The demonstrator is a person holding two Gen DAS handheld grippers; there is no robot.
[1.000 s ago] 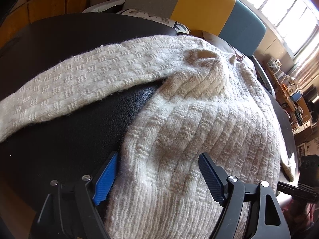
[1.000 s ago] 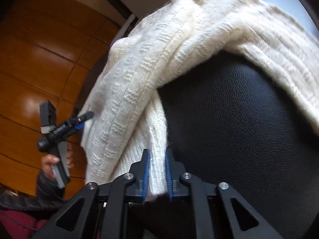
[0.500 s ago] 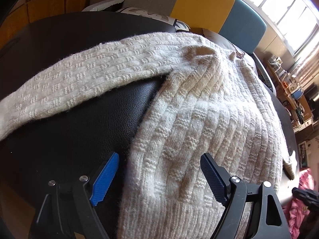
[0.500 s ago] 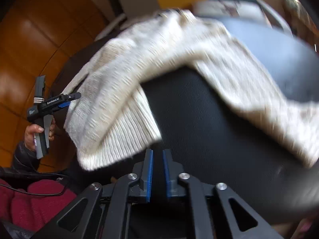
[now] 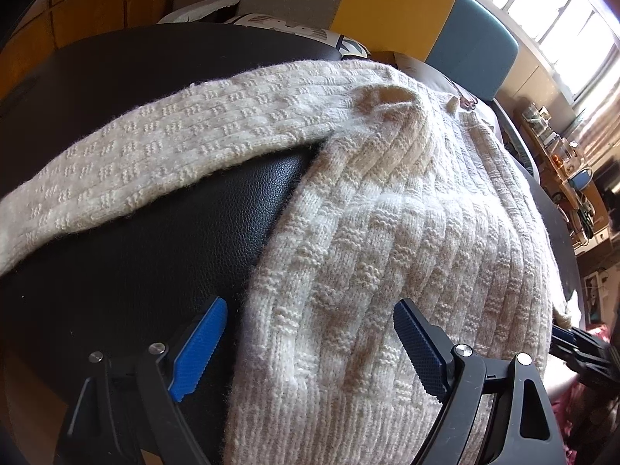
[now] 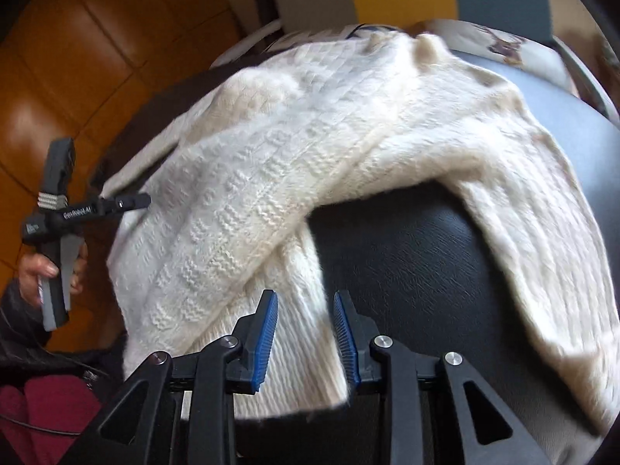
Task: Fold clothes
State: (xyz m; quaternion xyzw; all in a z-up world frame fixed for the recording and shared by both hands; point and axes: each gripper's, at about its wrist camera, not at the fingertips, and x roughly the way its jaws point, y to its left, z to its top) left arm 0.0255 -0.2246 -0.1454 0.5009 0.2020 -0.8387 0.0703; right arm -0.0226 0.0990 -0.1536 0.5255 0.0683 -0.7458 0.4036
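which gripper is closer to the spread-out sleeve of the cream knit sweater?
Left. The left gripper straddles the sweater's hem just below that sleeve. The right gripper, jaws opening, sits over the opposite hem corner.

Cream knit sweater point(image 5: 387, 232) lies spread on black leather, sleeve outstretched.

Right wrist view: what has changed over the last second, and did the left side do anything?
The right gripper, a second ago clamped shut on the sweater's hem, has let go: its jaws are opening, the knit lying loose between them, and the gripper has pulled back a little. The left gripper stayed over the sweater's lower edge, jaws wide and opening slightly further. The sweater stays draped on the black leather seat.
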